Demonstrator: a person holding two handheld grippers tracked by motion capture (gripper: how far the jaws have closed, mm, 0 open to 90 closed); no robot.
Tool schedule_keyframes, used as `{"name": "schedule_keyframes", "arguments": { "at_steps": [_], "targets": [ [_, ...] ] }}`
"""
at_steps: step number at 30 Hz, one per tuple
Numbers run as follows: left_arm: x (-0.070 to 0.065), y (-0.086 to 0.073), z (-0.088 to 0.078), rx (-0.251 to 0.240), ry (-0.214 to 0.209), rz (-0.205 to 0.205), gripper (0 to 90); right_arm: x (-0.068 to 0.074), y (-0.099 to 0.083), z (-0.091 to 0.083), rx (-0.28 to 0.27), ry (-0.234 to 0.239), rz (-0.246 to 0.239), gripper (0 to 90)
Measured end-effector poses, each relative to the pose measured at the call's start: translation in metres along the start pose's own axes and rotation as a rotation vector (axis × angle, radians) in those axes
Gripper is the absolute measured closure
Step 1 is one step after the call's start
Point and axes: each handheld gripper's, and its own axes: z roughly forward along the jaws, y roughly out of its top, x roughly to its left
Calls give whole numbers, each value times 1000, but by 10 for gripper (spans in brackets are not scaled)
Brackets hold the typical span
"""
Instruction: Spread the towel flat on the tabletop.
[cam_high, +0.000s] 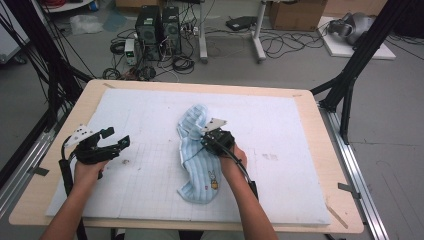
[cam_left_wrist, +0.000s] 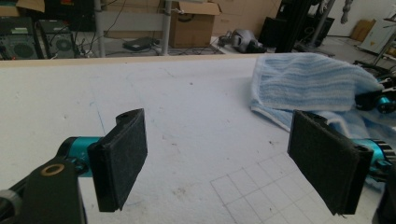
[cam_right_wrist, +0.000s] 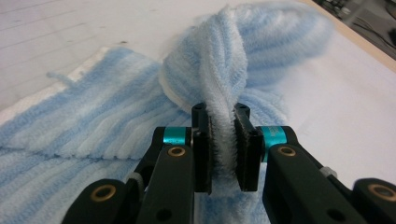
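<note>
A light blue striped towel (cam_high: 196, 170) lies crumpled on the white gridded mat (cam_high: 285, 135), with a small cartoon print near its front end. My right gripper (cam_high: 210, 139) is over the towel's middle. In the right gripper view my right gripper (cam_right_wrist: 223, 114) is shut on a raised fold of the towel (cam_right_wrist: 93, 116), which bulges up between the pads. My left gripper (cam_high: 116, 138) hovers at the mat's left side, apart from the towel. In the left gripper view my left gripper (cam_left_wrist: 219, 140) stands open with nothing between its pads, and the towel (cam_left_wrist: 308, 81) lies ahead to the right.
The mat covers a wooden table (cam_high: 320, 150). Black frame posts (cam_high: 350, 75) stand at the table's right and left edges. Computer towers (cam_high: 157, 30), cables and cardboard boxes (cam_high: 295, 15) sit on the floor beyond the far edge.
</note>
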Motion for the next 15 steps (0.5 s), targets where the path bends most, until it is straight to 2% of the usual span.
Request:
{"name": "schedule_keyframes", "arguments": {
  "at_steps": [2, 3, 6, 9, 10, 11, 13, 15],
  "targets": [
    [-1, 0, 1, 6, -2, 2, 205, -8, -4, -5, -5, 14, 53, 795],
    [-2, 0, 2, 10, -4, 1, 205, -11, -6, -7, -9, 41, 73, 791],
    [-5, -1, 5, 25, -22, 4, 224, -15, -12, -12, -11, 50, 97, 765],
    [-11, -1, 8, 37, -52, 8, 260, -19, -18, -15, -3, -25, 104, 740],
    [-13, -2, 9, 39, -63, 9, 279, -21, -21, -16, -1, -62, 115, 700],
    [-14, -2, 10, 45, -79, 13, 301, -23, -23, -16, 10, -80, 139, 630],
    [-18, -2, 12, 56, -106, 10, 337, -27, -26, -18, 8, -93, 183, 513],
    [-23, -3, 16, 66, -131, 3, 339, -28, -27, -24, -35, -82, 182, 462]
  ]
}}
